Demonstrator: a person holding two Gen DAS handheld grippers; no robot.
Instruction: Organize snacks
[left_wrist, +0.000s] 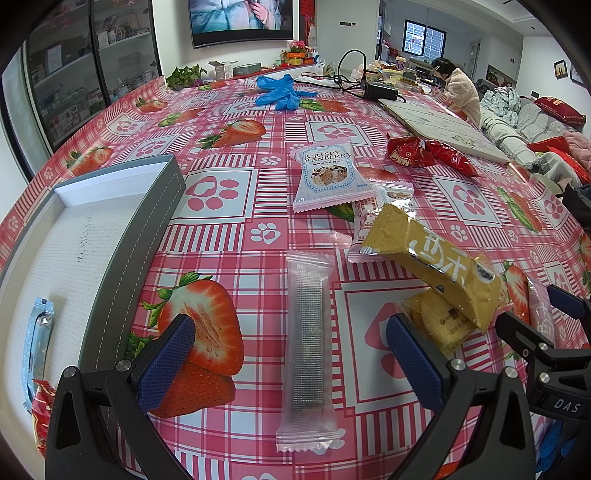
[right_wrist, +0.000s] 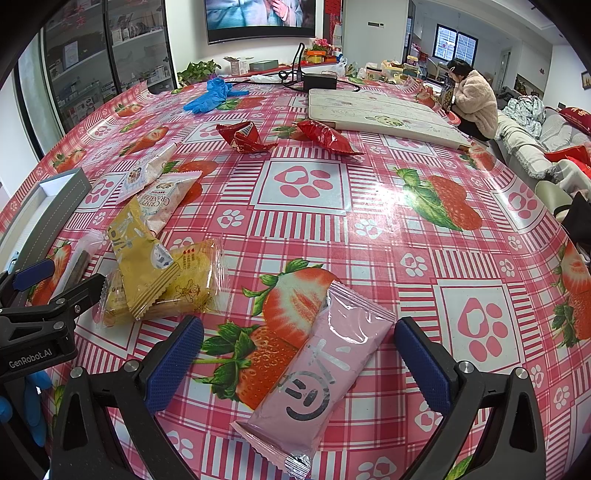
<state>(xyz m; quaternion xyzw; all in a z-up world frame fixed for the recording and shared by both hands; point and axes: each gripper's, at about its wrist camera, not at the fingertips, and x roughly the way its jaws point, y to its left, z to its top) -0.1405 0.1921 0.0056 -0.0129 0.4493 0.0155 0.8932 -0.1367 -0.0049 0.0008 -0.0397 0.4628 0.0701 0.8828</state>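
Strawberry-print tablecloth (left_wrist: 236, 221): both claws spread wide, empty; left gripper (left_wrist: 291, 369) straddles clear-wrapped wafer bar (left_wrist: 308, 347), right gripper (right_wrist: 299, 365) straddles pink snack packet (right_wrist: 325, 373). Pick-up step; next, each must close on its packet and carry it to grey box (left_wrist: 140, 236).

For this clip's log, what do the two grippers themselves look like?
Both match: black angular frames with silver bolts, and fingers faced with dark blue textured pads. The left gripper bears white "GenRobot.AI" lettering on its body, seen from the right wrist view; the right gripper shows "DAS" in the left wrist view. A blue glove covers the hand behind the left one.

Table (right_wrist: 369, 229) carries snack packets (right_wrist: 155, 266), gloves (right_wrist: 210, 96), box (left_wrist: 110, 221).
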